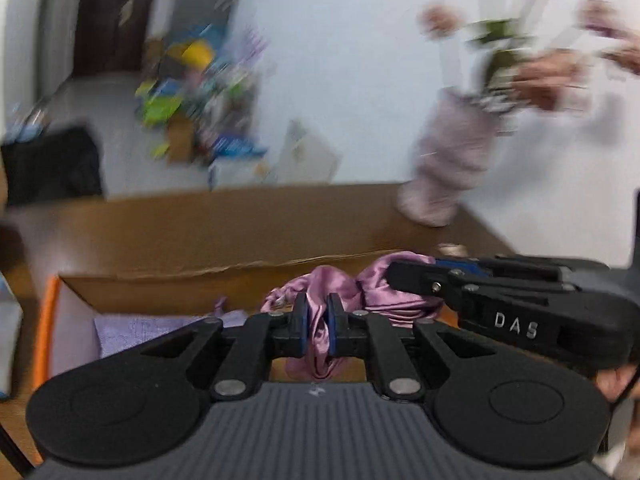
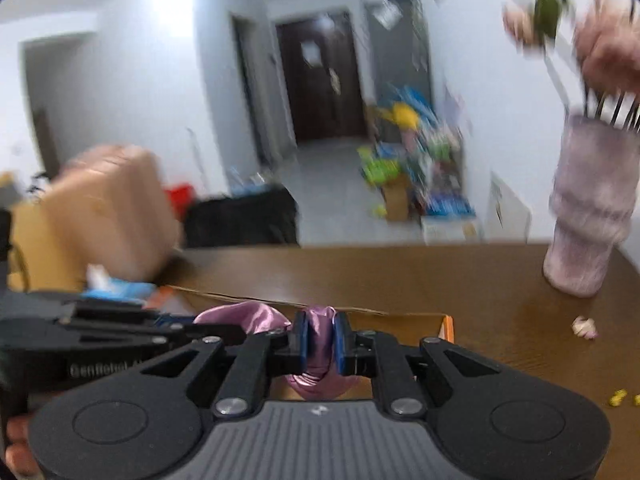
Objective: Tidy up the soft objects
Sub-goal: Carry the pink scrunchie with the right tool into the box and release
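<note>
A pink satin cloth (image 1: pixel 340 288) is held bunched between both grippers above an open cardboard box (image 1: pixel 180 288). My left gripper (image 1: pixel 318 322) is shut on one fold of it. My right gripper (image 2: pixel 320 340) is shut on another fold of the cloth (image 2: pixel 256 314). The right gripper also shows in the left wrist view (image 1: pixel 400 272), coming in from the right. The left gripper shows in the right wrist view (image 2: pixel 224 334), coming in from the left. A lilac cloth (image 1: pixel 136 332) lies inside the box.
The box sits on a brown wooden table (image 2: pixel 440 280). A pale pink vase (image 2: pixel 588 216) with flowers stands at the table's far right. Small scraps (image 2: pixel 584 326) lie on the table near it. A cardboard carton (image 2: pixel 104 216) stands at the left.
</note>
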Action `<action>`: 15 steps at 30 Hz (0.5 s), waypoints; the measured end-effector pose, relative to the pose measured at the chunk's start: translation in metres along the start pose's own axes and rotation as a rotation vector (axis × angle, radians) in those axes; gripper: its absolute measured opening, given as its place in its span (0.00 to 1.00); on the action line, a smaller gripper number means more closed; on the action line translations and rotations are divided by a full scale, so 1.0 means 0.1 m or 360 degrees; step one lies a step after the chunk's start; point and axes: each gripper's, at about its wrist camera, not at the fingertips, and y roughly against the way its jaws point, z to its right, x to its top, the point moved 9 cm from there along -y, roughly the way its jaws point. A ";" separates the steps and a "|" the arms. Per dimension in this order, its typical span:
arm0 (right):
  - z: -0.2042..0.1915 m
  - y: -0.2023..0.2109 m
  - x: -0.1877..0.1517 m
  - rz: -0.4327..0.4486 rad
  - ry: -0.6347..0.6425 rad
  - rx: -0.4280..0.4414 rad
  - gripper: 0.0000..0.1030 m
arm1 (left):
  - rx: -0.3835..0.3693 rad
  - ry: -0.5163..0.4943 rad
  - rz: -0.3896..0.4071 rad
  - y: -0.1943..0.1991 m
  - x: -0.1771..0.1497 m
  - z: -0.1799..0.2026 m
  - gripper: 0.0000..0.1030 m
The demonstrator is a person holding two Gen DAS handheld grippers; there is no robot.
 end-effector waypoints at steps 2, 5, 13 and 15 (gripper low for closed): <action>0.10 -0.36 -0.02 -0.0108 -0.0071 -0.0029 0.15 | 0.0033 0.0044 -0.0051 -0.26 0.00 -0.16 0.12; 0.18 -0.65 -0.08 -0.0185 -0.0084 -0.0120 0.22 | 0.0111 0.0074 -0.0044 -0.42 -0.03 -0.35 0.46; 0.24 -0.37 0.03 -0.0086 -0.0101 -0.0110 0.33 | 0.0221 0.0041 0.0059 -0.06 0.02 -0.49 0.59; 0.21 -0.12 0.10 -0.0045 -0.0062 -0.0115 0.36 | 0.0252 0.0006 0.0094 0.15 0.07 -0.46 0.59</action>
